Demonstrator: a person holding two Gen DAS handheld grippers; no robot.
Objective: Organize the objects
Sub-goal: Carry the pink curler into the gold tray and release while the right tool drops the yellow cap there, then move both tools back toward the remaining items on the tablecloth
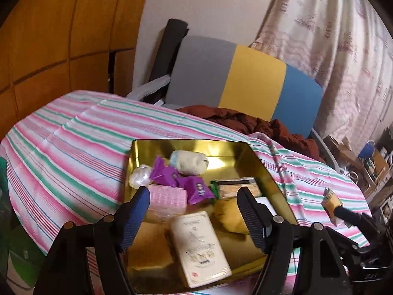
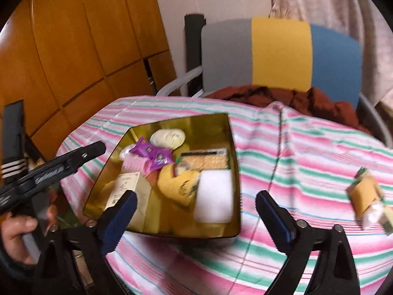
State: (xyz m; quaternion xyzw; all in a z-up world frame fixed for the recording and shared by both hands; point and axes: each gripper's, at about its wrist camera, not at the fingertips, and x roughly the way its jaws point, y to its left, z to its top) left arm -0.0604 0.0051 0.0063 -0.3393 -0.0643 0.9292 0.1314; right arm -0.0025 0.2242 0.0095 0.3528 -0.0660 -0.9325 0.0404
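Note:
An open gold tin (image 1: 157, 147) sits on the striped tablecloth (image 1: 73, 147) and holds several snacks: purple wrappers (image 1: 167, 174), a pink pack (image 1: 169, 196), a cream printed box (image 1: 199, 245), a yellow packet (image 1: 231, 216), a cracker pack (image 2: 203, 161) and a white pack (image 2: 213, 196). My left gripper (image 1: 194, 209) hangs open over the tin with nothing between its fingers. My right gripper (image 2: 196, 211) is open above the tin's near right corner (image 2: 235, 231). A yellow snack packet (image 2: 366, 194) lies loose on the cloth to its right, outside the fingers.
A chair (image 2: 280, 51) with a grey, yellow and blue back stands behind the table, a brown garment (image 2: 307, 100) heaped on it. Wooden cabinets (image 2: 73, 49) fill the left, a curtain (image 1: 331, 36) the right. A hand (image 2: 17, 233) holds the left gripper (image 2: 73, 159).

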